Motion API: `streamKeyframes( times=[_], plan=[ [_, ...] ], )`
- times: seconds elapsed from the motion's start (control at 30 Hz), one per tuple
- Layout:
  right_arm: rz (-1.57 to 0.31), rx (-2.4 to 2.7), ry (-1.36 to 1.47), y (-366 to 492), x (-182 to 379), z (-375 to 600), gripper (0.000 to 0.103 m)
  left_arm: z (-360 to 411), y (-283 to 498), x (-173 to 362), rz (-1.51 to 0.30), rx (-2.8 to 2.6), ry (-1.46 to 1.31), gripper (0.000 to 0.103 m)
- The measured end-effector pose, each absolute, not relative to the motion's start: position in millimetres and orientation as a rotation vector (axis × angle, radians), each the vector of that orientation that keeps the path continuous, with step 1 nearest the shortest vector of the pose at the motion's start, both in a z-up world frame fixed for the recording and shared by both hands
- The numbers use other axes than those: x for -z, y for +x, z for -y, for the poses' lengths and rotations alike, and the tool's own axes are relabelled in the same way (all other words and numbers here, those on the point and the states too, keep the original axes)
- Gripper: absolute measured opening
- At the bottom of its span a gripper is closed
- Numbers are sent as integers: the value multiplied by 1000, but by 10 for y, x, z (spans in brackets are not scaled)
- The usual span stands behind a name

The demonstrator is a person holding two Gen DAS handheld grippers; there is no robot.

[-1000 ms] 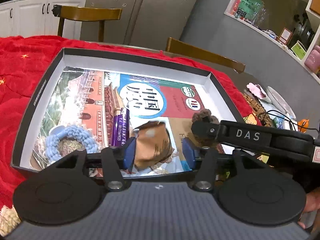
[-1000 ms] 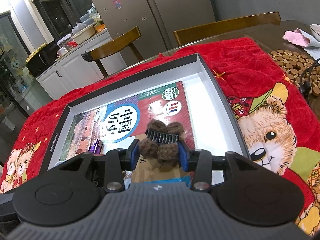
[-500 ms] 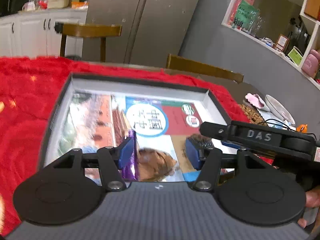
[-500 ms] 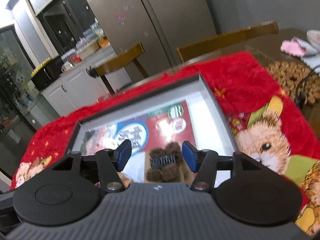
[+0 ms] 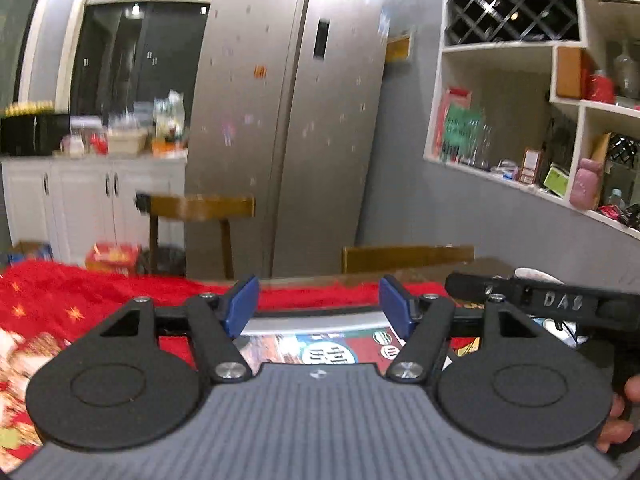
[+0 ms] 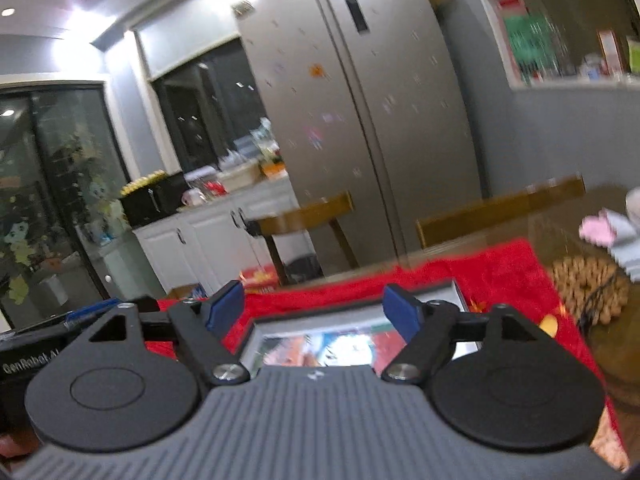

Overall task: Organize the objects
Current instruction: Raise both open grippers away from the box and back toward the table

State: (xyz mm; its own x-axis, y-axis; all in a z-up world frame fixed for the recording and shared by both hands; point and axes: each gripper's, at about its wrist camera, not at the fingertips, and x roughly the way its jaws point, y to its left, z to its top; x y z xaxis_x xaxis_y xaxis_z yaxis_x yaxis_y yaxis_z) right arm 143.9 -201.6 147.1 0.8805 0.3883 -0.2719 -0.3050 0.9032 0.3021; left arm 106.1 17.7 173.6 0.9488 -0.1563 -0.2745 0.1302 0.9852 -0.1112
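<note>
Both grippers are raised and tilted up, away from the box. My left gripper is open and empty; below it only the far end of the dark-rimmed box with its printed book shows. My right gripper is open and empty above the same box. The small items inside the box are hidden behind the gripper bodies. The right gripper's body shows at the right of the left wrist view.
A red blanket covers the table. Wooden chairs stand behind it, before a steel fridge. A woven mat and pink cloth lie on the table's right. Wall shelves stand to the right.
The right gripper opened and let go of the brown fuzzy hair clip in the box. Both grippers then lifted and tilted up, so the box contents dropped out of sight.
</note>
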Motion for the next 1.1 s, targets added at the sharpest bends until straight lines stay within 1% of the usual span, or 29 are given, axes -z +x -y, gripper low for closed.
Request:
streamKeyframes(
  times=[0.13,0.3,0.4,0.57,0.8,0.87,0.93,1.1],
  plan=[
    [-291,-377,266,1252,-1601,1909,88,-251,727,-1839,-263,123,-20,72],
    [-284,-394,251,1063,-1609,1730,88,-307,200,-1826,-121,2,102,72],
    [-267,-396,234,908,-1553,1623,88,-367,-56,-1792,-90,-15,132,72],
    [-250,-395,240,689,-1356,1529,88,-495,-271,-1628,-119,-4,97,72],
    [-252,-336,255,604,-937,1416,88,-600,-134,-1226,-191,42,23,72],
    [-273,-319,274,644,-781,1415,88,-598,-47,-1092,-224,53,26,72],
    [-342,-314,270,733,-637,1404,88,-587,35,-956,-255,44,46,72],
    [-418,-313,268,852,-464,1417,88,-655,274,-630,-349,59,33,72]
  ],
)
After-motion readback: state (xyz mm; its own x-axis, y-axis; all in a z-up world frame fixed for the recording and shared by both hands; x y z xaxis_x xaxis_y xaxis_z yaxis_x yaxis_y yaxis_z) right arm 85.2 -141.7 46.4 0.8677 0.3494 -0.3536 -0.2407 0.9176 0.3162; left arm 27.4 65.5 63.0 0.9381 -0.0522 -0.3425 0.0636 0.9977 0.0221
